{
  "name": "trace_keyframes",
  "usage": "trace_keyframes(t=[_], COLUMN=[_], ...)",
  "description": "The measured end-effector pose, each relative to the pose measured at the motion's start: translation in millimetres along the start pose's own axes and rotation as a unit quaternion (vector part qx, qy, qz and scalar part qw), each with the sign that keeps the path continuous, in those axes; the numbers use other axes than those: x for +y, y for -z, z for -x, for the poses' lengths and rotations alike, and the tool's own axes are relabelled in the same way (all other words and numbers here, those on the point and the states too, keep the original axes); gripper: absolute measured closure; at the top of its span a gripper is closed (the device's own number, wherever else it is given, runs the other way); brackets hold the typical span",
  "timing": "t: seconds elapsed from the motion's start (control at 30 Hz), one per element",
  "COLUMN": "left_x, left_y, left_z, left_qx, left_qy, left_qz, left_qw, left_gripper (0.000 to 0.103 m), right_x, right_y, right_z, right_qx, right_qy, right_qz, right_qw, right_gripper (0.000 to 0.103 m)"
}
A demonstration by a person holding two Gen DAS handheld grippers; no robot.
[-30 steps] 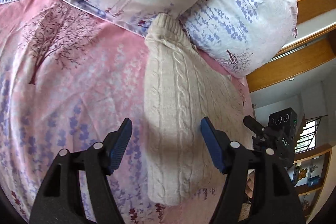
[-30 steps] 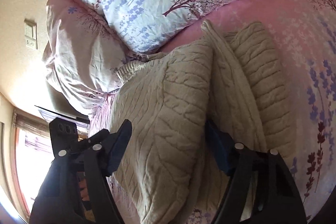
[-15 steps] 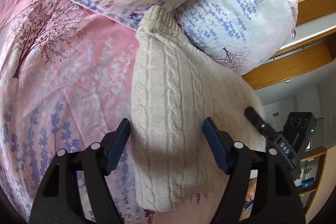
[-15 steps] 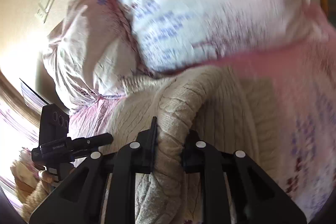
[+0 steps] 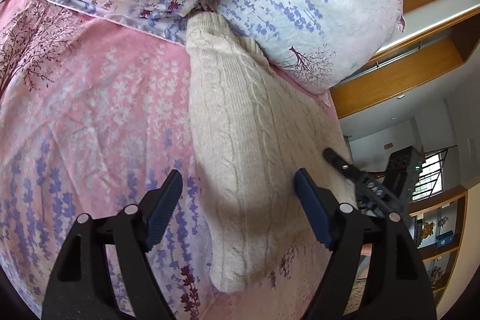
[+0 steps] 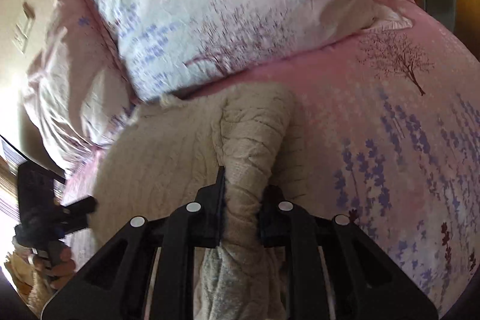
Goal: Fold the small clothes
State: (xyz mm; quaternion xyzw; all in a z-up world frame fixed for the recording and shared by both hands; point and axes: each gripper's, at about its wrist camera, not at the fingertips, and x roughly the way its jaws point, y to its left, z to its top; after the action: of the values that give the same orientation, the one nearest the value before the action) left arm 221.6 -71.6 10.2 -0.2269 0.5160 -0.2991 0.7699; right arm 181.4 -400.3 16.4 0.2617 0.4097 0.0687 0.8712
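Observation:
A cream cable-knit sweater (image 5: pixel 243 146) lies folded lengthwise on the pink floral bedsheet (image 5: pixel 90 116), its top end against the pillows. My left gripper (image 5: pixel 237 194) is open and empty, its jaws straddling the sweater's lower part without touching it. In the right wrist view my right gripper (image 6: pixel 243 194) is shut on a bunched fold of the sweater (image 6: pixel 252 146), lifted a little over the flat part of the sweater (image 6: pixel 162 146). The right gripper also shows at the right edge of the left wrist view (image 5: pixel 360 179).
Two floral pillows (image 5: pixel 294 8) lie at the head of the bed, touching the sweater's top. A wooden bed frame (image 5: pixel 405 80) and shelves (image 5: pixel 435 230) are beyond the bed's right edge. The left gripper and the hand holding it show at the left in the right wrist view (image 6: pixel 51 218).
My right gripper closed on a fold of the sweater and has carried it up and across. The left gripper stayed open, shifting slightly over the sweater.

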Motion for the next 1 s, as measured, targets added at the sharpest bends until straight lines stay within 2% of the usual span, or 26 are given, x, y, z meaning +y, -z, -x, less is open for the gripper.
trace_keyframes(t=[0.03,0.1,0.17,0.23,0.37,0.4,0.5,0.53,0.57,0.6,0.67,0.7,0.77,0.8,0.87,0.9,0.93,1.0], left_x=[0,2,1,1,0,0,2,2,3,3,3,2,0,0,-1,-1,-2,-1], left_y=[0,-1,-2,0,7,9,16,19,21,24,28,30,31,31,31,32,31,32], left_z=[1,3,-1,-1,1,1,2,1,1,0,-3,-3,-3,-3,-4,-3,-5,-5], left_qx=[-0.001,0.000,0.002,0.007,0.016,0.018,0.027,0.031,0.032,0.036,0.044,0.040,0.039,0.039,0.039,0.039,0.040,0.042], left_qy=[0.000,0.004,0.004,0.010,0.010,0.012,0.019,0.020,0.018,0.017,0.014,0.011,0.005,0.004,0.004,0.004,0.005,0.010], left_qz=[-0.001,-0.002,0.000,0.006,-0.006,-0.007,-0.003,-0.003,-0.003,-0.003,-0.007,-0.013,-0.021,-0.023,-0.025,-0.026,-0.025,-0.021], left_qw=[1.0000,1.0000,1.0000,0.9999,0.9998,0.9997,0.9994,0.9993,0.9993,0.9992,0.9989,0.9991,0.9990,0.9990,0.9989,0.9989,0.9989,0.9989], left_gripper=[0.026,0.026,0.026,0.026,0.026,0.026,0.028,0.029,0.030,0.031,0.032,0.033,0.034,0.034,0.034,0.034,0.034,0.034], right_x=[3,7,5,-3,-7,-11,-22,-24,-23,-17,-2,5,7,2,-15,-21,-25,-28], right_y=[-2,-3,-4,-6,-2,-3,-8,-11,-13,-16,-24,-28,-34,-36,-36,-33,-30,-24], right_z=[9,12,-2,-14,1,3,-5,-13,-18,-20,-14,-7,-4,-9,-28,-32,-27,-11], right_qx=[-0.012,-0.023,-0.005,0.021,0.003,-0.001,0.012,0.017,0.018,0.014,-0.022,-0.046,-0.057,-0.050,-0.003,0.016,0.016,0.008], right_qy=[-0.011,-0.006,0.015,0.018,-0.011,-0.012,-0.034,-0.041,-0.042,-0.034,-0.021,-0.021,0.004,0.019,0.042,0.043,0.037,0.021], right_qz=[0.004,0.016,0.023,0.006,-0.028,-0.035,-0.068,-0.074,-0.068,-0.053,-0.013,0.006,0.015,0.010,-0.011,-0.020,-0.030,-0.043], right_qw=[1.000,1.000,1.000,1.000,1.000,0.999,0.997,0.996,0.997,0.998,0.999,0.999,0.998,0.999,0.999,0.999,0.999,0.999], right_gripper=[0.086,0.085,0.084,0.080,0.055,0.054,0.055,0.060,0.086,0.089,0.093,0.093,0.093,0.093,0.092,0.089,0.088,0.073])
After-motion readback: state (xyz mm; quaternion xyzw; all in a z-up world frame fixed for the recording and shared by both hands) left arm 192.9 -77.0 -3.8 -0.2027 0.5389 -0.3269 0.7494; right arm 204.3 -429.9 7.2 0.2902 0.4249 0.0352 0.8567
